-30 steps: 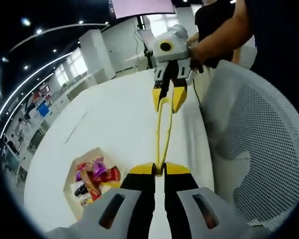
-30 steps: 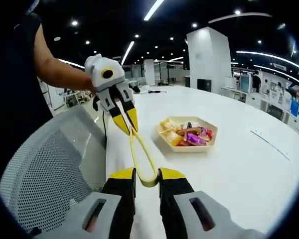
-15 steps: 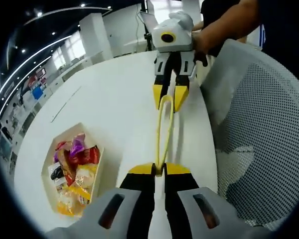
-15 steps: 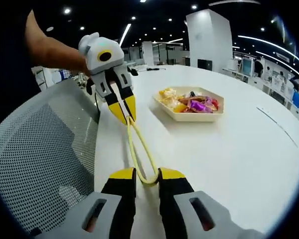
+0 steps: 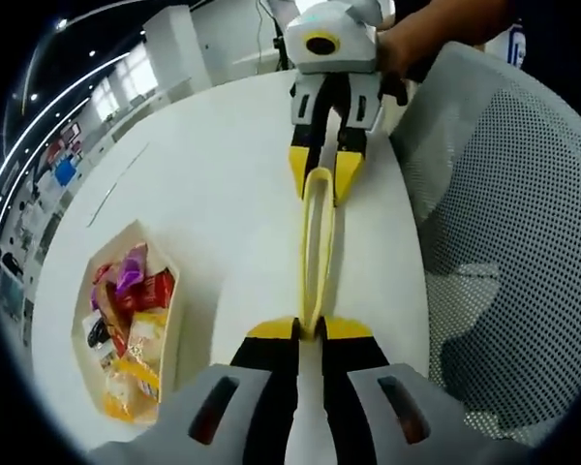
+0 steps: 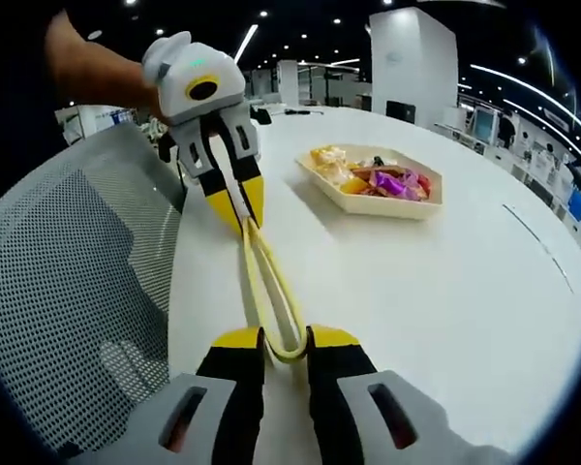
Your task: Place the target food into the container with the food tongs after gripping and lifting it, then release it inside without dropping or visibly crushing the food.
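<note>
**Left gripper view: yellow tongs stretched between two grippers**

In the left gripper view, the left gripper point(image 5: 310, 331) has its yellow-tipped jaws pinched together on the tip end of the yellow food tongs point(image 5: 317, 247), and the right gripper point(image 5: 325, 179) comes in from the top, a hand behind it, jaws clamped on the looped end. The tongs span the gap over the white table point(image 5: 223, 194), arms close together. Off to the left sits the hexagonal tray point(image 5: 170, 320), loaded with wrapped snacks point(image 5: 128, 320) in red, purple and yellow, well apart from the tongs. A white mesh chair back point(image 5: 504, 252) stands at the table's edge.

Over to the right gripper view: the right gripper point(image 6: 286, 341) grips the loop of the tongs point(image 6: 269, 291), the left gripper point(image 6: 242, 205) holds the tips. The tray point(image 6: 387, 203) of snacks point(image 6: 373, 179) rests on the table point(image 6: 445, 291) beyond, untouched by the tongs.
</note>
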{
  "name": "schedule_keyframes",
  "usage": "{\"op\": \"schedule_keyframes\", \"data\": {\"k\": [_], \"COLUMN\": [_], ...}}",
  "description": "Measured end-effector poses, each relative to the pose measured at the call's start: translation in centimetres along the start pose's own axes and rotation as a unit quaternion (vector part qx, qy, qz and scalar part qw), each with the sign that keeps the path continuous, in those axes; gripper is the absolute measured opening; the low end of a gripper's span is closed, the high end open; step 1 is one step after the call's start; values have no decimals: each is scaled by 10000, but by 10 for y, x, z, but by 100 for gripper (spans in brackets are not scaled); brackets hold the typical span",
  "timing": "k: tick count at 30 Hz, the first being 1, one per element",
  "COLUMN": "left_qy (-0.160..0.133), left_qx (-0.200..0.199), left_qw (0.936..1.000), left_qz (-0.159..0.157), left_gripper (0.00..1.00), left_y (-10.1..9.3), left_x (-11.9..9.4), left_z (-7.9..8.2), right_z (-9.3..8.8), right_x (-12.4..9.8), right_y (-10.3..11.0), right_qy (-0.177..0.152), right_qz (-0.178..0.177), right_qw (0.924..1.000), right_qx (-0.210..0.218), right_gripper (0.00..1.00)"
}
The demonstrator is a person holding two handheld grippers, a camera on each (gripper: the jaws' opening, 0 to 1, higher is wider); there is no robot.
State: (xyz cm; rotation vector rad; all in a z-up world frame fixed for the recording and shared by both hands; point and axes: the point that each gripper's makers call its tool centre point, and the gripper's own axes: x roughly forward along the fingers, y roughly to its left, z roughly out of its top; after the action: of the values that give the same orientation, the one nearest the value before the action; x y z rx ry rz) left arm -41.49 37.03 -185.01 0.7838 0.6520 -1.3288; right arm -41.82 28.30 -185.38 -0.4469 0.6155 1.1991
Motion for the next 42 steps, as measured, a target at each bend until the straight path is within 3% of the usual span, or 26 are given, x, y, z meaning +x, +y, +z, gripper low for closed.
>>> {"op": "schedule_keyframes", "data": {"k": [6, 13, 17, 19, 21, 22, 24, 25, 26, 27, 29, 31, 32, 35, 36, 37, 39, 42], "left_qy": [138, 90, 43, -123, -487, -772, -1507, -1818, -1904, -2150, -2240, -2154, -2219, -2357, -2521, -2580, -2559, -2527], "left_qx": [-14, 220, 103, -36, -367, -532, -860, -1066, -1155, -1431, -1683, -1875, -2022, -2358, -2421, -2412, -2346, -2566], "left_qw": [9999, 9995, 9997, 9996, 9976, 9949, 9824, 9731, 9698, 9592, 9484, 9436, 9354, 9202, 9106, 9061, 9037, 8969], "left_qz": [92, 225, 194, 270, 326, 364, 694, 935, 995, 1154, 1487, 1675, 1869, 2052, 2205, 2330, 2507, 2566], "left_gripper": [15, 27, 36, 48, 56, 58, 66, 70, 75, 83, 92, 98, 100, 100, 100, 100, 100, 100], "left_y": [3, 7, 6, 7, 9, 11, 25, 35, 38, 45, 58, 63, 69, 68, 69, 70, 66, 62], "left_x": [2, 3, 2, -3, -15, -22, -49, -66, -71, -85, -102, -110, -117, -132, -140, -146, -153, -157], "left_z": [-1, 2, 2, 6, 17, 26, 46, 50, 50, 49, 33, 13, 0, -26, -34, -40, -54, -73], "right_z": [0, -2, 0, 3, 13, 20, 30, 35, 36, 36, 30, 23, 18, -8, -19, -26, -37, -47], "right_x": [-4, -5, -5, -9, -18, -27, -42, -53, -61, -68, -86, -97, -106, -121, -127, -132, -141, -149], "right_y": [-2, -4, -4, -7, -16, -25, -37, -43, -46, -51, -61, -65, -68, -72, -71, -71, -69, -66], "right_qy": [216, 239, 169, 117, -94, -221, -469, -670, -749, -786, -831, -900, -1047, -1070, -1090, -1104, -1141, -1181], "right_qz": [-152, -133, -80, -143, -325, -523, -821, -976, -1077, -1199, -1504, -1670, -1804, -2222, -2297, -2393, -2511, -2616], "right_qw": [9993, 9993, 9997, 9998, 9993, 9982, 9951, 9921, 9899, 9878, 9827, 9776, 9725, 9624, 9584, 9544, 9495, 9442], "right_qx": [-279, -256, -161, -89, 126, 179, 299, 424, 536, 603, 685, 914, 1031, 1137, 1300, 1404, 1495, 1612], "right_gripper": [19, 20, 24, 26, 31, 34, 43, 47, 52, 56, 63, 73, 79, 100, 99, 100, 100, 100]}}
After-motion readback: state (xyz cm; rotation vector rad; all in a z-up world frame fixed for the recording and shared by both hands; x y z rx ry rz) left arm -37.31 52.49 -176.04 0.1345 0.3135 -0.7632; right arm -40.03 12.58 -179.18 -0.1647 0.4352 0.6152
